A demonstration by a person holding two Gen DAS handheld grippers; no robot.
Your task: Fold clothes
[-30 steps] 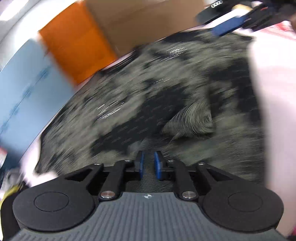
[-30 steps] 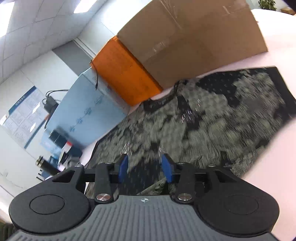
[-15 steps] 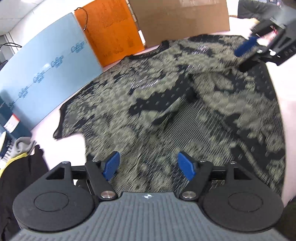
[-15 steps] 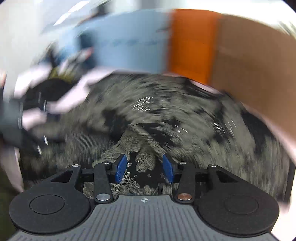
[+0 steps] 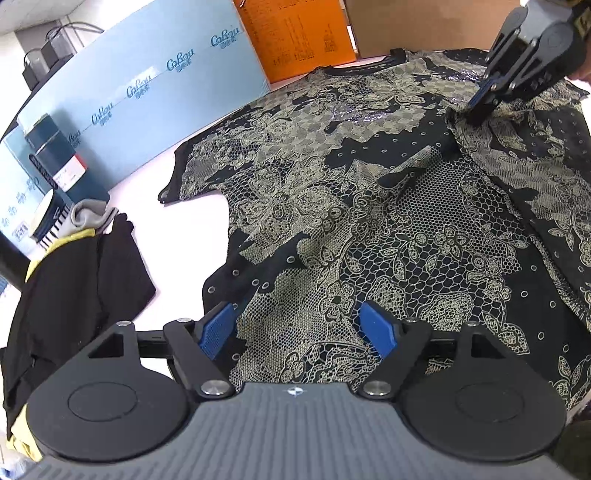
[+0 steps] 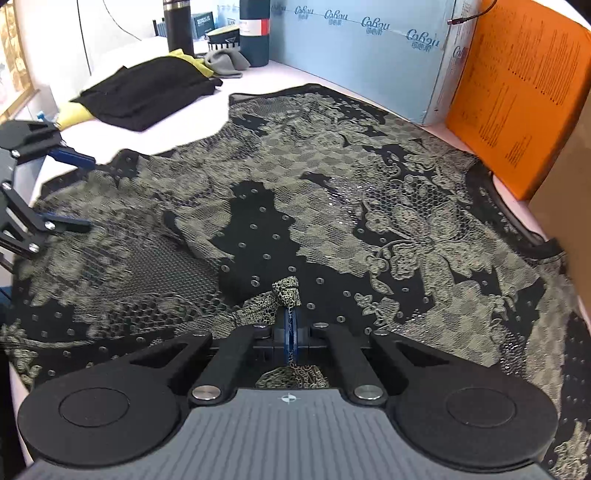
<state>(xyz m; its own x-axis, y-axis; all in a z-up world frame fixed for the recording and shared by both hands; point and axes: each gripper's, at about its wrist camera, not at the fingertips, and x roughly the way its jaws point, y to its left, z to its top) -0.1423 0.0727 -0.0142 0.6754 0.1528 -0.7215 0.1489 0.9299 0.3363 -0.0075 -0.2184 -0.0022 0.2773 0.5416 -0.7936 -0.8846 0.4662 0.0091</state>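
Right gripper (image 6: pixel 291 328) has snapped shut on a pinch of the lace-print top (image 5: pixel 369 206), while the left gripper (image 5: pixel 299 328) is opening over it.

A pale pinkish-white table (image 6: pixel 177 140) carries everything. Along its far edge stand a light blue printed panel (image 5: pixel 147 96), an orange printed box (image 5: pixel 295 37) and a brown cardboard box (image 5: pixel 424 26). Far left, a dark cylindrical canister (image 5: pixel 55 155).
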